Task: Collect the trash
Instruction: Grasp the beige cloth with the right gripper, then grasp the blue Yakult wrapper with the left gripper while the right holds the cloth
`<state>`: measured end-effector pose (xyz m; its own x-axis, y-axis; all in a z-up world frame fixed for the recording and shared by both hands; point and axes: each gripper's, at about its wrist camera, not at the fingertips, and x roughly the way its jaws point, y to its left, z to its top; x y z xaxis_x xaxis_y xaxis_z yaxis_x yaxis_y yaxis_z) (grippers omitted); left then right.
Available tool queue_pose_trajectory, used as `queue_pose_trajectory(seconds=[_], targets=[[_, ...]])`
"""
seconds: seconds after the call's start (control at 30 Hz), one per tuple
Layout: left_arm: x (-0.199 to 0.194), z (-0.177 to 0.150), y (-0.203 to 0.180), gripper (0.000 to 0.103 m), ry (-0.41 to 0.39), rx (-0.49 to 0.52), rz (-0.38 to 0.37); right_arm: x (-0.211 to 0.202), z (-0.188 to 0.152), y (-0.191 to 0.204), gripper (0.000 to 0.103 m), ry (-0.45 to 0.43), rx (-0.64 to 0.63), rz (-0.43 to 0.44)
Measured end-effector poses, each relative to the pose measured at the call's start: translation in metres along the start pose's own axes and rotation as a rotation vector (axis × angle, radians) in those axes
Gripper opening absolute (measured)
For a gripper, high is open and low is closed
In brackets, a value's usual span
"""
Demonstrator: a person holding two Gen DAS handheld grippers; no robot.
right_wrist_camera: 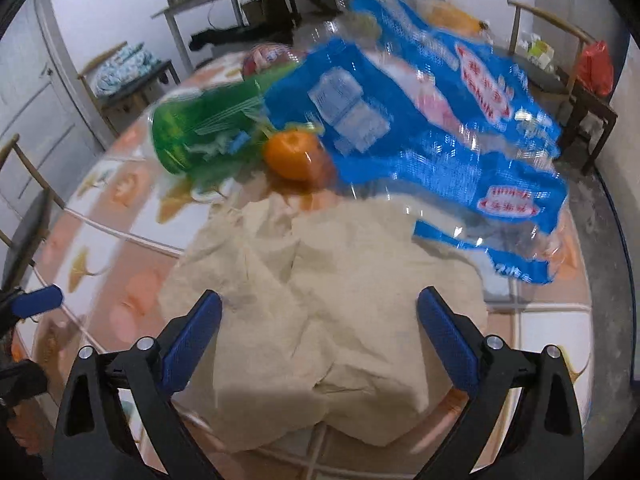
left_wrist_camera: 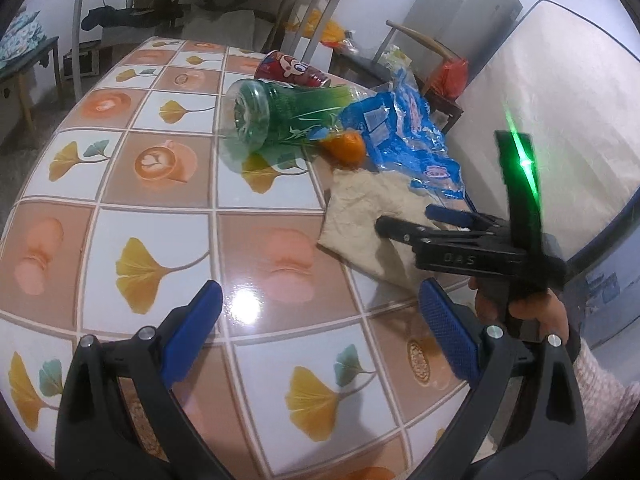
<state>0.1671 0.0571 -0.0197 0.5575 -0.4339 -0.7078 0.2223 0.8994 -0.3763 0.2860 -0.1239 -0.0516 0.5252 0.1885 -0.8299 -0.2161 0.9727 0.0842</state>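
Here right tool point(right_wrist_camera: 320, 320) hovers spread over paper point(right_wrist_camera: 320, 300).

The left black plastic gripper point(left_wrist_camera: 320, 312) has blue textured finger pads point(left_wrist_camera: 450, 326) and silver screws at its joints. The right black plastic gripper point(right_wrist_camera: 319, 320) matches it, is stamped "DAS", and glows green. A pale knitted sleeve point(left_wrist_camera: 604, 396) covers the wrist.

Paper sheet point(right_wrist_camera: 320, 280) lying on tabletop point(left_wrist_camera: 160, 216), right gripper point(right_wrist_camera: 320, 340) hovering over its near edge. Wrapper point(right_wrist_camera: 420, 120) lying at sheet's 1 o'clock, overlapping its far edge. Orange point(right_wrist_camera: 294, 156) sitting at sheet's 12 o'clock, touching wrapper. Bottle point(right_wrist_camera: 208, 136) lying at 11 o'clock beside orange. Can point(left_wrist_camera: 292, 70) lying behind bottle.
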Motion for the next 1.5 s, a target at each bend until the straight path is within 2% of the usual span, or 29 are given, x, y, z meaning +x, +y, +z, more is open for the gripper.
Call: queue_pose_trajectory(seconds=[0.13,0.23,0.27,0.47,0.63,0.77,0.9,1.0,1.13,1.2,1.33,1.43,1.5], targets=[[0.001,0.002,0.005,0.095,-0.001,0.009,-0.007,-0.003,-0.003,0.006,0.08,0.003,-0.041,-0.053],[0.002,0.005,0.007,0.095,-0.013,0.018,-0.024,-0.008,-0.005,0.006,0.065,0.005,-0.034,-0.059],[0.002,0.005,0.007,0.095,-0.018,0.021,-0.029,-0.009,-0.006,0.006,0.058,0.006,-0.03,-0.06],[0.003,0.012,0.004,0.095,-0.035,0.055,-0.045,-0.018,-0.014,0.0,0.03,0.018,-0.016,-0.047],[0.005,0.023,-0.006,0.095,-0.039,0.091,-0.07,-0.028,-0.024,-0.012,0.015,0.031,0.018,-0.02],[0.01,0.039,-0.018,0.095,-0.041,0.13,-0.085,-0.039,-0.041,-0.023,0.011,0.043,0.057,-0.005],[0.019,0.065,-0.042,0.094,-0.065,0.212,-0.103,-0.051,-0.059,-0.034,0.01,0.044,0.099,0.004],[0.029,0.09,-0.064,0.095,-0.104,0.281,-0.108,-0.059,-0.071,-0.046,0.01,0.033,0.142,0.024],[0.054,0.136,-0.085,0.095,-0.122,0.309,-0.127,-0.062,-0.078,-0.055,0.01,0.018,0.175,0.047],[0.076,0.161,-0.094,0.094,-0.092,0.314,-0.122,-0.062,-0.079,-0.057,0.01,0.013,0.183,0.062],[0.131,0.21,-0.104,0.094,0.032,0.325,-0.076,-0.063,-0.081,-0.059,0.01,0.004,0.184,0.078],[0.173,0.235,-0.107,0.081,0.144,0.319,-0.026,-0.063,-0.083,-0.061,0.01,-0.003,0.193,0.091],[0.192,0.244,-0.108,0.065,0.195,0.307,-0.012,-0.064,-0.084,-0.063,0.01,-0.007,0.203,0.1]])
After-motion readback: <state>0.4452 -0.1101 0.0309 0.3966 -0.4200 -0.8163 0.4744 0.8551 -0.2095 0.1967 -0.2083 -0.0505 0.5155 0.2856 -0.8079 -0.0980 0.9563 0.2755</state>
